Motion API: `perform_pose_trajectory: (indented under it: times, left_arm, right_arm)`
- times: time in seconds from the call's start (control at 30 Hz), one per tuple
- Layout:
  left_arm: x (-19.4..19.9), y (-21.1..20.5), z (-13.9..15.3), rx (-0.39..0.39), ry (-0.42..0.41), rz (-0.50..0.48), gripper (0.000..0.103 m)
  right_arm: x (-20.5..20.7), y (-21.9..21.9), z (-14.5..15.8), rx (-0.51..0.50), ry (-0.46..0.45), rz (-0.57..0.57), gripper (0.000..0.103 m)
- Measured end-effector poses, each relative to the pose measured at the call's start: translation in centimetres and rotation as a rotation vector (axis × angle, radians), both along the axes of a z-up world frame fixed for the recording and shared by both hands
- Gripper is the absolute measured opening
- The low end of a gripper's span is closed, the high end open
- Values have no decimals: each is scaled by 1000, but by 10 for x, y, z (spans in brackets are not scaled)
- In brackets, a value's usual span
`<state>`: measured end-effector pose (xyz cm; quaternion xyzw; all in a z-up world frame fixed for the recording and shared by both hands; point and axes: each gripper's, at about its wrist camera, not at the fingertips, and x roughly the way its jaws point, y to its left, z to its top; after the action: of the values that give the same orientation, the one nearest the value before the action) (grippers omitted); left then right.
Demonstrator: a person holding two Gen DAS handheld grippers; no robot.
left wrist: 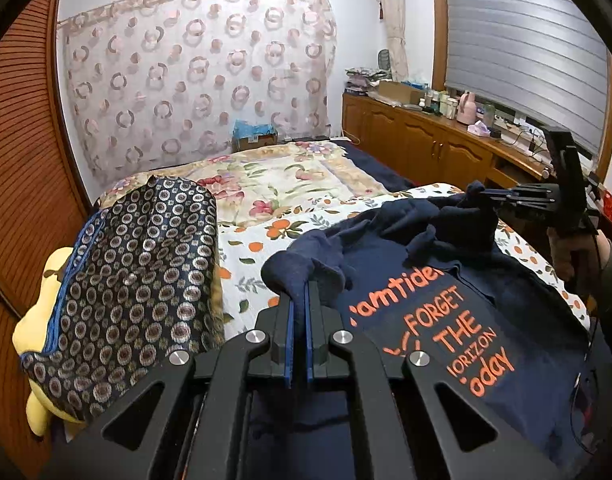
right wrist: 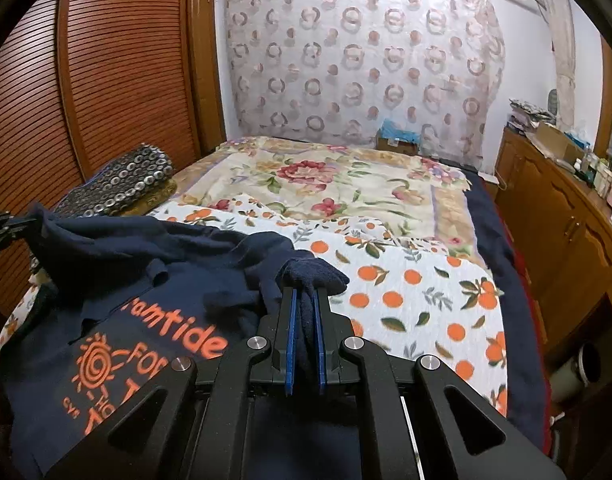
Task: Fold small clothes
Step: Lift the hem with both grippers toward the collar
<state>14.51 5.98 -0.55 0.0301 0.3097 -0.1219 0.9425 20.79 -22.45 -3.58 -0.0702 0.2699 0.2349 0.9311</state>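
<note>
A navy T-shirt [left wrist: 506, 300] with orange lettering lies on the bed, its print facing up. My left gripper [left wrist: 299, 286] is shut on a bunched fold of its upper left edge and holds it off the sheet. My right gripper [left wrist: 480, 192], held by a hand [left wrist: 574, 248], pinches the other upper corner, which is also lifted. In the right wrist view the right gripper [right wrist: 305, 292] has navy cloth pressed between its blue pads. There the T-shirt [right wrist: 105, 264] spreads to the left, and the left gripper [right wrist: 23, 222] grips its far corner at the frame's left edge.
An orange-print sheet [right wrist: 406, 300] covers the near bed, with a floral quilt [right wrist: 326, 184] beyond it. A dark patterned cushion [left wrist: 137, 280] and a yellow plush toy [left wrist: 45, 280] lie on the left. Louvred wardrobe doors [right wrist: 105, 80] stand left, a cluttered wooden cabinet [right wrist: 554, 216] right.
</note>
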Motion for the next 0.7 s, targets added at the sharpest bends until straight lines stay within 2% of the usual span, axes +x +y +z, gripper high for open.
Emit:
perform_pose_trajectory:
  times: [0.23,0.43,0.7]
  left_arm:
    - [-40,19,-20,-36,14,27,5]
    - [-79,42,-37,-115,21,72,5]
    - [-117,47,-33,-126,-14,87,5]
  right_arm:
    - [-46,-24,-12,70,1,11,8]
    - [-82,-48,-35,82,26,-4,8]
    - [-130,-69,-29,92,29,-26,8]
